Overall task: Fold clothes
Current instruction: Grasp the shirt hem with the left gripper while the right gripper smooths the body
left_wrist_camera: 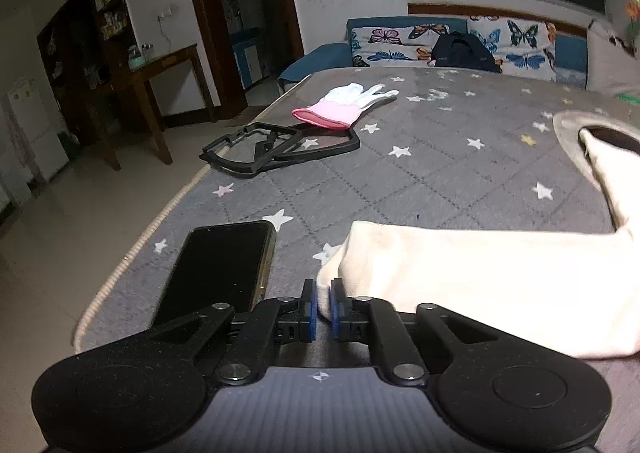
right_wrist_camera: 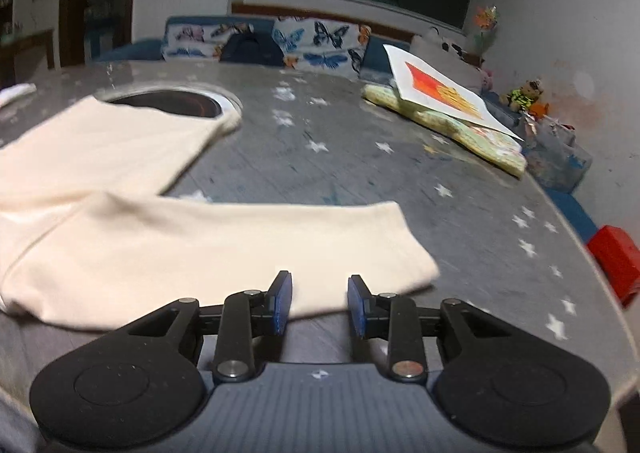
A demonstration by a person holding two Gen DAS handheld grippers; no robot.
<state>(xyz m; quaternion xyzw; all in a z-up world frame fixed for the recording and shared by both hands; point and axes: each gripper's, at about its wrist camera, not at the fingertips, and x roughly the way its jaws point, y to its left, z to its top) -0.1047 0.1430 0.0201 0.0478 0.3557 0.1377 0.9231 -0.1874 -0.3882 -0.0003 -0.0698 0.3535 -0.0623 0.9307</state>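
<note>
Garment (right_wrist_camera: 200,249): cream, spread flat on grey starred table (right_wrist_camera: 460,173) | left claw (left_wrist_camera: 324,301): nearly closed, cloth corner pinched between its pads | right claw (right_wrist_camera: 319,303): open at near hem, gripping nothing | advice: pinch hem fully before lifting, keep edges aligned.

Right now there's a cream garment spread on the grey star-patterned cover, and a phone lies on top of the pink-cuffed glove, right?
Not quite. In the left wrist view the phone lies on the grey star-patterned cover by its near edge, well apart from the pink-cuffed glove, which lies farther back. The cream garment is spread on the cover as you said.
</note>
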